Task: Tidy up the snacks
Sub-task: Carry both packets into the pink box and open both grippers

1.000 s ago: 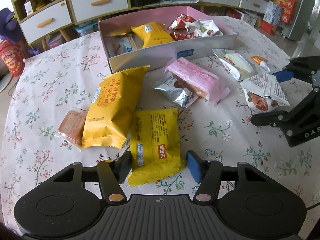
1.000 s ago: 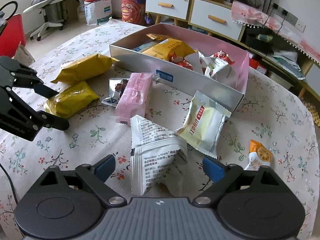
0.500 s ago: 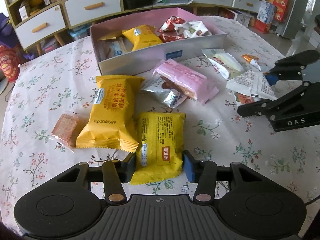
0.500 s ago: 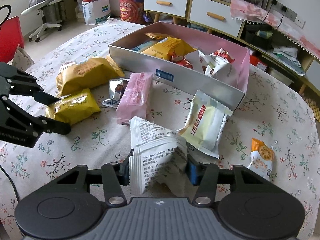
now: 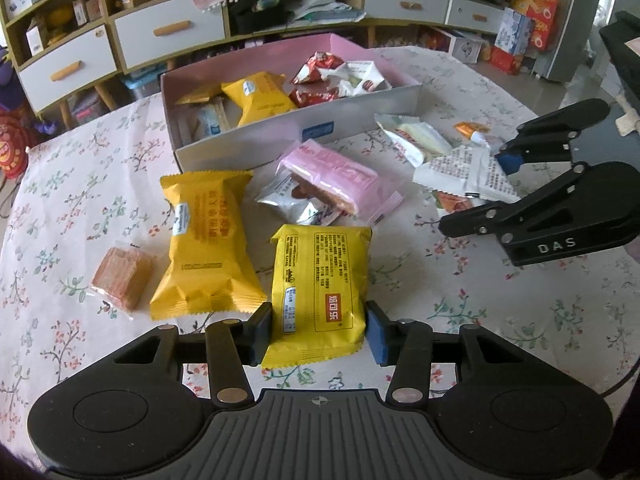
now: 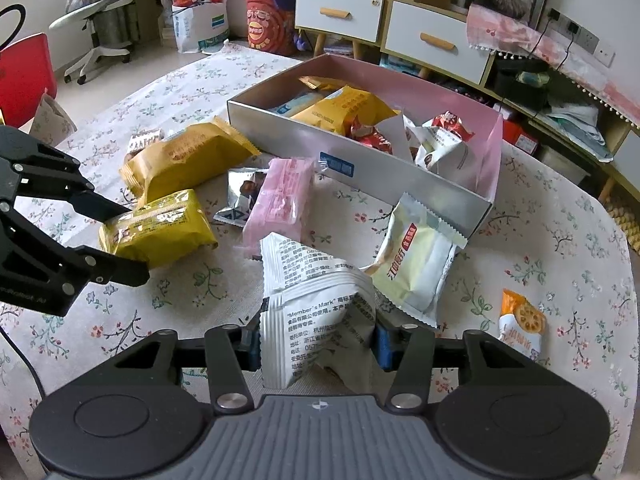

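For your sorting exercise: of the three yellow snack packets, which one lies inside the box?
The small yellow packet in the pink-lined box; the other two lie outside on the tablecloth.

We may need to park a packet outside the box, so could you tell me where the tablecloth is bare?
Bare cloth lies right of the small orange packet and left of the clear-wrapped cracker. Between the box and both grippers, packets crowd together.

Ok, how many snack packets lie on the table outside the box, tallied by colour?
Yellow packets: 2
White or cream packets: 2
Pink packet: 1
Silver packet: 1
Orange packet: 1
Clear-wrapped brown cake: 1
Total: 8
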A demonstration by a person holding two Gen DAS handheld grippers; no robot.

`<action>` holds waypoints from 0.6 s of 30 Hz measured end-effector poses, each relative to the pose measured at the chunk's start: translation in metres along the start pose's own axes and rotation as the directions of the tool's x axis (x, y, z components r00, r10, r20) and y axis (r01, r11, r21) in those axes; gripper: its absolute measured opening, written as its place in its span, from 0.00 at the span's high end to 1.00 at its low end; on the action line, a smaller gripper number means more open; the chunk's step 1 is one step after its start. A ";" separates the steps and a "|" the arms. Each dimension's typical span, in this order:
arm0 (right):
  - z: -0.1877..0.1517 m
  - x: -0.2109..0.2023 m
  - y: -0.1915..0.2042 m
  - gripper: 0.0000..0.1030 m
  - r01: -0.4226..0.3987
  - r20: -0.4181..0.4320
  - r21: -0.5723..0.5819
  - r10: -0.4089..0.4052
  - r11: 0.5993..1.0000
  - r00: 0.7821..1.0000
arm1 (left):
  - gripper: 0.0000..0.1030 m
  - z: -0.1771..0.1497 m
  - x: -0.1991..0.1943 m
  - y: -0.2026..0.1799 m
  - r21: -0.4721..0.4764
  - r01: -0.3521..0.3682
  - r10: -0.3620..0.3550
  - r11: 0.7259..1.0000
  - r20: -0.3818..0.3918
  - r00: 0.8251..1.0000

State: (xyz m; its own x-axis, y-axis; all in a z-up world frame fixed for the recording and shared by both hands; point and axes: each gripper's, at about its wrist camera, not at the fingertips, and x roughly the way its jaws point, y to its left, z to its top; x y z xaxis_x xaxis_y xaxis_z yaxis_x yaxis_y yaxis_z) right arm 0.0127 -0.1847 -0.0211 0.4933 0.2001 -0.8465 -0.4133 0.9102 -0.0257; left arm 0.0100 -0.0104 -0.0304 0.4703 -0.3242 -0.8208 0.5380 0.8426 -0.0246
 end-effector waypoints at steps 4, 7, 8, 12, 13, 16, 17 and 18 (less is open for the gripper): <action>0.004 -0.003 -0.001 0.76 -0.002 0.011 0.004 0.002 1.000 1.000 | 0.56 0.002 -0.004 -0.004 0.004 0.012 -0.012 1.000 0.014 1.000; 0.006 -0.005 -0.002 0.77 -0.003 0.020 0.009 0.003 1.000 1.000 | 0.56 0.004 -0.008 -0.006 0.002 0.013 -0.014 1.000 0.026 1.000; 0.007 -0.005 -0.003 0.77 -0.002 0.022 0.009 0.002 1.000 1.000 | 0.56 0.005 -0.009 -0.006 0.001 0.013 -0.013 1.000 0.030 0.999; 0.011 -0.008 -0.004 0.77 -0.006 0.030 0.018 0.005 1.000 1.000 | 0.56 0.010 -0.012 -0.007 -0.007 0.016 -0.016 1.000 0.046 0.999; 0.012 -0.009 -0.004 0.77 -0.008 0.032 0.021 0.007 1.000 0.999 | 0.56 0.012 -0.013 -0.007 -0.009 0.017 -0.017 1.000 0.050 0.999; 0.015 -0.010 -0.005 0.78 -0.017 0.038 0.027 0.016 0.999 0.999 | 0.56 0.018 -0.016 -0.005 -0.015 0.020 -0.018 1.000 0.068 0.998; 0.017 -0.011 -0.005 0.78 -0.022 0.040 0.029 0.021 0.999 0.999 | 0.56 0.021 -0.018 -0.004 -0.019 0.020 -0.018 1.000 0.075 0.997; 0.018 -0.012 -0.004 0.78 -0.026 0.043 0.029 0.025 0.999 0.999 | 0.56 0.023 -0.019 -0.003 -0.023 0.019 -0.017 1.000 0.081 0.997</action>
State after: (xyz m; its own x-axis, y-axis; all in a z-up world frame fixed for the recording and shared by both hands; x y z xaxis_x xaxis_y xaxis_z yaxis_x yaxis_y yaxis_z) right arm 0.0220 -0.1843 -0.0011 0.5155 0.2383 -0.8231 -0.4033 0.9150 0.0123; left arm 0.0150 -0.0169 -0.0017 0.5161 -0.3723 -0.7714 0.5308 0.8458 -0.0530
